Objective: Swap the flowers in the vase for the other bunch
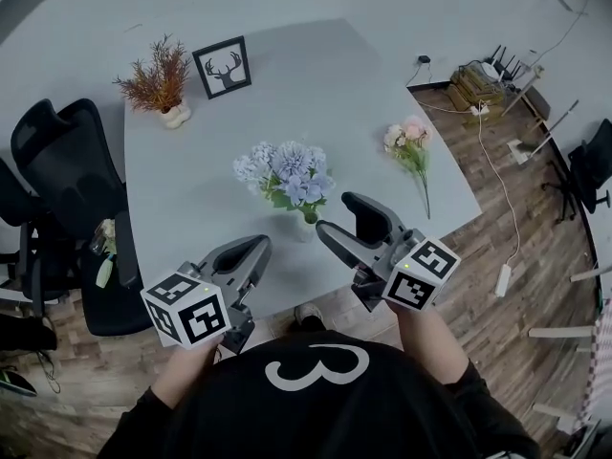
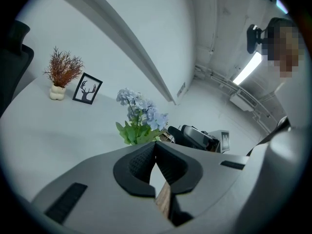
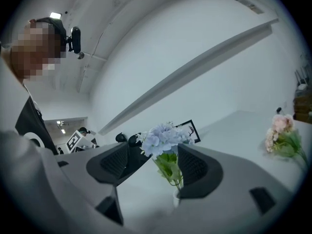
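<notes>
Site: a pale grey table set against a white wall, with wood flooring to the 3 o'clock side and black office chairs at 9 o'clock.

Task items: the blue flowers stand upright in a small pale vase near the table's front edge, at 6 o'clock from its centre. The pink bunch lies flat on the table at 3 o'clock, heads toward the far side and stems toward the near edge, well apart from the vase.

Other items: a dried russet plant in a white pot at 10 o'clock, and a framed deer picture just beside it at 11 o'clock.

Right claw: held just beside the vase, at 4 o'clock from it. Its own view shows the jaws standing apart, with the blue flowers and their green stems framed in the gap. The pads press on nothing.

Left claw: held at 7 o'clock from the vase, over the table's front edge, near but clear of it. Its own view shows the pad tips meeting, with nothing between them; the blue flowers stand beyond the tips at 12 o'clock.
</notes>
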